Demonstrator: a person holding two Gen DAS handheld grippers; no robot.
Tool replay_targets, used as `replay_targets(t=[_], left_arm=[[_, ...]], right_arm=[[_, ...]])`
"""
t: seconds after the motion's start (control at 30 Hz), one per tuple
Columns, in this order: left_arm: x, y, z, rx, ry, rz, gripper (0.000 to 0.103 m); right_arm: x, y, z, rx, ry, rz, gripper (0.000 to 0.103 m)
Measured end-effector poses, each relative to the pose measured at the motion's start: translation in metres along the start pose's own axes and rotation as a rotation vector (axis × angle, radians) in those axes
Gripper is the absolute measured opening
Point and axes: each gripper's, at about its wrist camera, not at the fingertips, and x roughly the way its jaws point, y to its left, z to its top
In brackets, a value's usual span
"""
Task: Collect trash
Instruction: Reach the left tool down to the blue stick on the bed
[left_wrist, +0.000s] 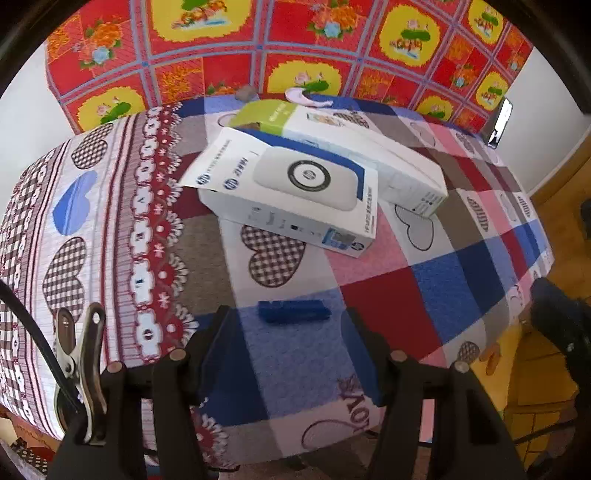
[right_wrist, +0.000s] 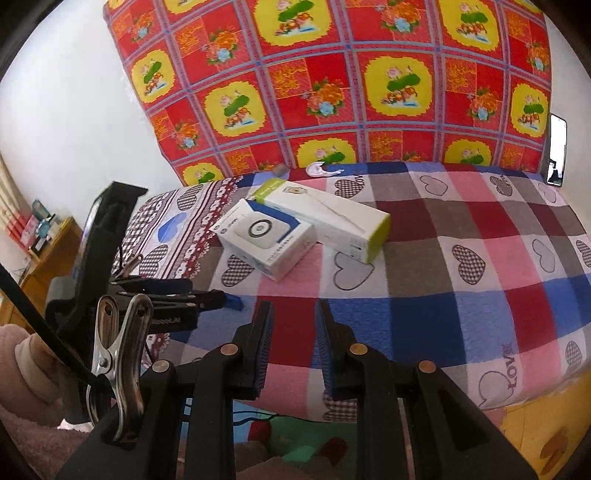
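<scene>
Clearly, in the left wrist view, the left gripper (left_wrist: 291, 347) hangs over the near edge of the patchwork cloth (left_wrist: 424, 288) with its jaws apart and nothing between them. A small blue piece (left_wrist: 293, 311), likely the trash, lies flat on the cloth just ahead of the fingertips, centred in the gap; its long axis runs crosswise, from one finger toward the other, so the jaws would meet its ends, not its sides. Farther back sit a white box (left_wrist: 295, 195) and a longer box with a green end (left_wrist: 354, 147), touching. In the right wrist view, the right gripper (right_wrist: 293, 328) shows its jaws a narrow way apart, empty, over the cloth (right_wrist: 461, 295). The left gripper (right_wrist: 177, 295) appears at left, its tip right at the blue piece (right_wrist: 233, 302), which is mostly hidden. The boxes (right_wrist: 269, 240) lie well beyond. By my judgement the left hand is nearer, and the piece lies left of the right gripper.
</scene>
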Motion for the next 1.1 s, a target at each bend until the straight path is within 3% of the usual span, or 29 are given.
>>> replay_targets(t=[0.37, 0.77, 0.93, 1.1], left_arm=[[0.028, -0.014, 0.002, 0.048, 0.054, 0.115, 0.063], [0.034, -0.010, 0.005, 0.015, 0.035, 0.128, 0.063], [0.032, -0.008, 0.003, -0.010, 0.023, 0.133, 0.053], [0.030, -0.008, 0.001, -0.007, 0.016, 0.128, 0.053]], right_arm=[[0.005, -0.022, 0.000, 0.028, 0.007, 0.039, 0.024], [0.008, -0.031, 0.000, 0.049, 0.012, 0.049, 0.024], [0.007, -0.031, -0.001, 0.051, 0.009, 0.047, 0.024], [0.008, -0.030, 0.000, 0.048, 0.006, 0.049, 0.024]])
